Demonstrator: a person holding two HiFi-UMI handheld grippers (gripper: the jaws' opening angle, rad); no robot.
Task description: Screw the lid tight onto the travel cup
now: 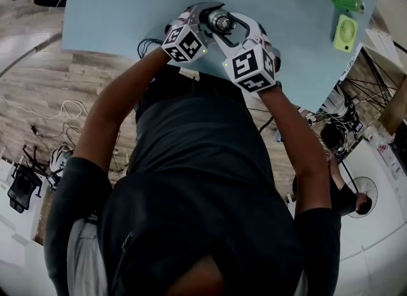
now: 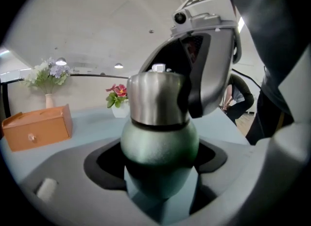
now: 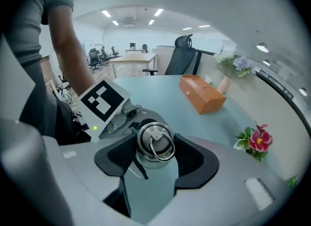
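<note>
Steel above, matt green below: the travel cup (image 2: 159, 142) stands upright over the near edge of the pale blue worktop (image 1: 114, 8), at 12 o'clock from the person's chest in the head view. Whether its base rests on the worktop cannot be told. A brushed steel lid (image 3: 154, 142) sits on the cup's neck, with a wire ring lying flat on top.

Clamped on the green body is the left gripper (image 2: 159, 159). In the left gripper view its dark pads press the cup at 3 and 9 o'clock. In the head view it reaches the cup from about 8 o'clock.

Clamped on the lid is the right gripper (image 3: 154, 154), its jaws closed against the lid's rim on both sides. It comes in from about 5 o'clock in the head view and from 1 o'clock in the left gripper view.

Background, left gripper view — an orange box (image 2: 36, 127) lies at 9 o'clock of the cup, well apart. A vase of pale flowers (image 2: 48, 77) stands behind the box, and a pink flower in a white pot (image 2: 116, 96) at 10 o'clock. In the head view a green fan (image 1: 345, 32) lies at 3 o'clock, far across the worktop.
</note>
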